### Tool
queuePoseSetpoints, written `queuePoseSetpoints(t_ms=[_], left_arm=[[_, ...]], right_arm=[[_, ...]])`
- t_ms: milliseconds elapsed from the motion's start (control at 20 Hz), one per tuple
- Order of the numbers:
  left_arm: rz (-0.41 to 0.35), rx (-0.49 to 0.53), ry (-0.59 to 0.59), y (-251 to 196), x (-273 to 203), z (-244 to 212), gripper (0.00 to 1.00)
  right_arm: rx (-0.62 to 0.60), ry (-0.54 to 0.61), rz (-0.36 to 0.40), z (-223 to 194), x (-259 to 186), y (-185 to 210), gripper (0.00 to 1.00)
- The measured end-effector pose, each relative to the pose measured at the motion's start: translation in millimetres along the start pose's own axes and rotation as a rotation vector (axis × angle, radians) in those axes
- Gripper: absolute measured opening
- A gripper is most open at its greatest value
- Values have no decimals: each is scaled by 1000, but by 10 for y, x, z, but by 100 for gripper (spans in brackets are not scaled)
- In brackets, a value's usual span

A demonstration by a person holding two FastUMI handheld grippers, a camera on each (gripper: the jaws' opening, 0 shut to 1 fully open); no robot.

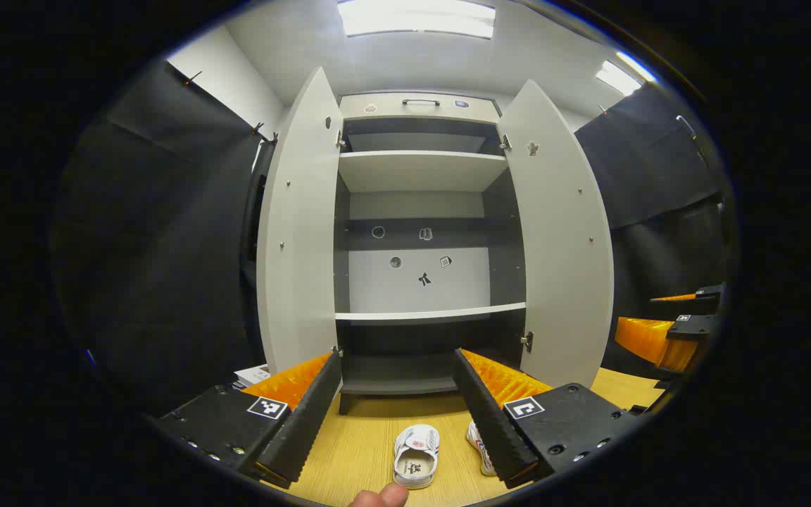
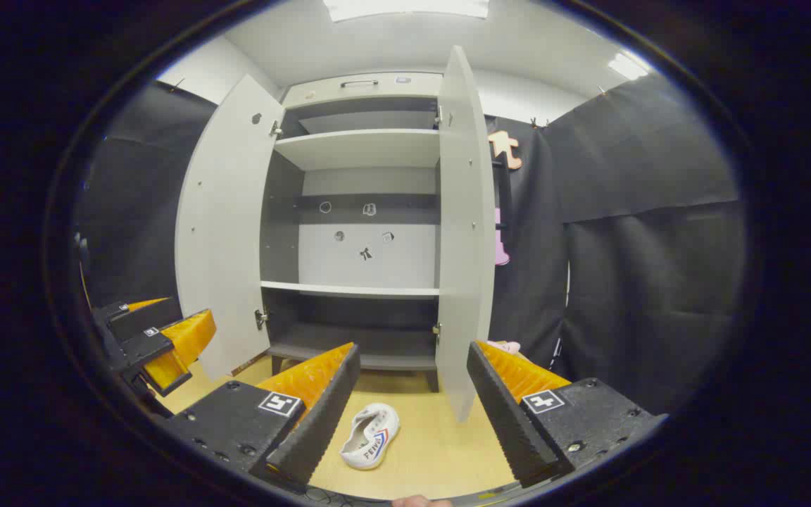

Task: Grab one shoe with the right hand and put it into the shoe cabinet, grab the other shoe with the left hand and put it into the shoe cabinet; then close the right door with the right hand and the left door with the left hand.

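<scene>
The shoe cabinet (image 1: 419,169) stands ahead with both doors swung wide: left door (image 1: 300,232), right door (image 1: 560,239). On the wooden floor in front lie two white shoes. One shoe (image 1: 416,456) points its heel at me; the other shoe (image 1: 479,447) is partly hidden behind a finger. My left gripper (image 1: 397,352) hangs open above them, holding nothing. In the right gripper view, the cabinet (image 2: 363,148) sits slightly left and one white shoe (image 2: 370,435) lies on its side below my open right gripper (image 2: 414,346).
The right gripper (image 1: 680,324) shows at the far right of the left gripper view, and the left gripper (image 2: 159,338) at the far left of the right gripper view. Black cloth walls flank the cabinet. A pink object (image 2: 505,346) lies by the right door's foot.
</scene>
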State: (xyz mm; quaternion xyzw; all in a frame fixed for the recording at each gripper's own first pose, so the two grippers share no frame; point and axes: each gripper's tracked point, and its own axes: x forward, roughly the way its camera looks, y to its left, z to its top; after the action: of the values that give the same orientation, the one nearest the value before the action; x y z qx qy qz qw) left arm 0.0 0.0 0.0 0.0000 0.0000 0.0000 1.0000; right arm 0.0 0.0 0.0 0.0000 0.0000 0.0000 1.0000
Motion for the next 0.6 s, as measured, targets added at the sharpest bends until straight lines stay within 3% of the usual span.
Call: queuePoseSetpoints(t_ms=[150, 550, 600], left_arm=[[-10, 8, 14, -14, 28, -90, 96], [-13, -4, -1, -5, 41, -88, 96], [-13, 1, -4, -8, 42, -76, 96]], right_arm=[[-2, 3, -18, -12, -3, -16, 94], [0, -1, -28, -9, -8, 3, 94], [-2, 0, -28, -6, -7, 6, 99]])
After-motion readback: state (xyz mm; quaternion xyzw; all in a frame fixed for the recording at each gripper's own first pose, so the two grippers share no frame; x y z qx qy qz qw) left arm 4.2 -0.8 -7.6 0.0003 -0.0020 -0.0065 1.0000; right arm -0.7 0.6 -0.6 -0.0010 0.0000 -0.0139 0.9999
